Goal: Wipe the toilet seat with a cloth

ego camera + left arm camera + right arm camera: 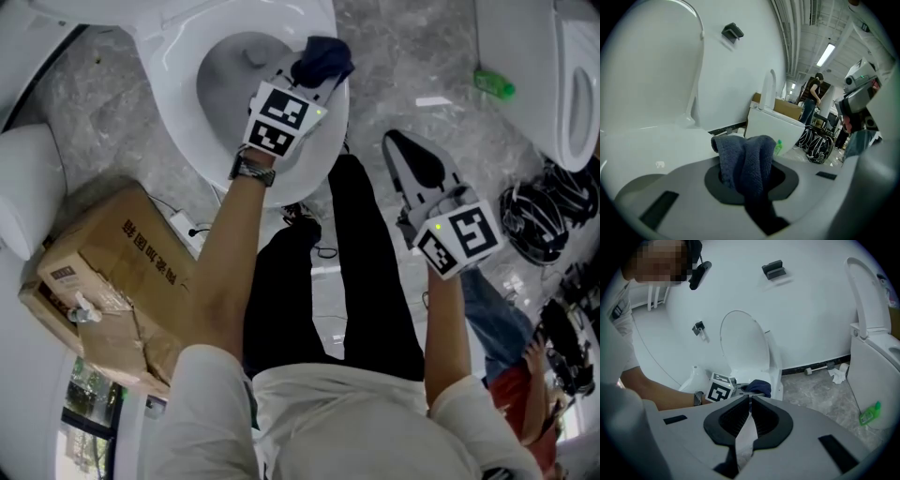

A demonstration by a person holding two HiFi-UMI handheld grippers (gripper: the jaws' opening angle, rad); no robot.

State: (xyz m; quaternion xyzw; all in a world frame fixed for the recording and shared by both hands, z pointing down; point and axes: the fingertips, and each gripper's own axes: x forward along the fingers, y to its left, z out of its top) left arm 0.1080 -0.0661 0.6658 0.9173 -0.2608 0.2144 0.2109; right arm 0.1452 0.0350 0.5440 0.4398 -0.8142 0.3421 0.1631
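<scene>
Now my left hand-held gripper pinches the cloth tight at the toilet seat edge. My right hand-held gripper is closed and empty. I think most of the wiping is left to do.

The person wears a white short-sleeved shirt, black trousers and a wristwatch.

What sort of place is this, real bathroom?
Probably not: more a warehouse-style test hall. The toilet has a second toilet nearby, a cardboard box lies beside it, and a strip light hangs under a bare industrial ceiling.
</scene>
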